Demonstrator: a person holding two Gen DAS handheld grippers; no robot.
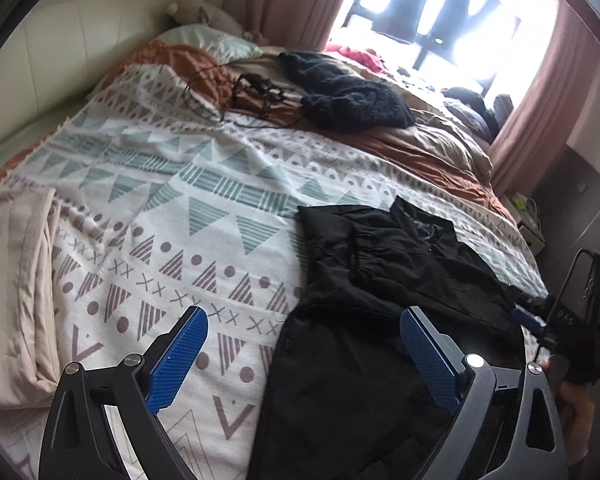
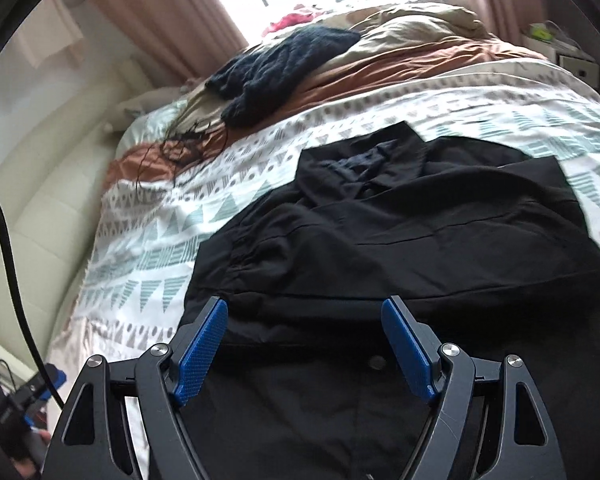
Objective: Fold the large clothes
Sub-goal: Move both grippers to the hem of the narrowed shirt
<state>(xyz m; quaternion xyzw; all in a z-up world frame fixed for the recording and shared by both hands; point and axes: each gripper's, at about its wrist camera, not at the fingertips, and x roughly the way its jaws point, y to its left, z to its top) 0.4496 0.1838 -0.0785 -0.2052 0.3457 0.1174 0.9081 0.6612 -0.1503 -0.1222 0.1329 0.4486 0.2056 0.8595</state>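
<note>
Black garment point(image 2: 400, 240): lay partly folded on the patterned bedspread point(image 1: 204, 216), collar end away from the cameras, hem end nearest them; a button showed near the hem.
Patterned bedspread: white with green and mauve triangles, dots and crosses; covered the near half of the bed under the black garment.
Left gripper point(image 1: 304, 344): hovered over the bedspread at the garment's left edge; jaws stood wide apart, nothing between the blue pads point(image 1: 180, 356).
Right gripper point(image 2: 304, 344): hovered over the garment's hem end; jaws stood wide apart, fabric visible below the gap, pads not pressing on it.
Dark knit item point(image 1: 348, 92): lay beyond the black garment, on the brown sheet point(image 1: 432, 148).
Tangled cords point(image 1: 256, 92): just left of the knit item.
Beige folded cloth point(image 1: 16, 280): left of the black garment, at the bedspread's edge.
Window point(image 1: 440, 12): beyond the bed, between pink curtains.
</note>
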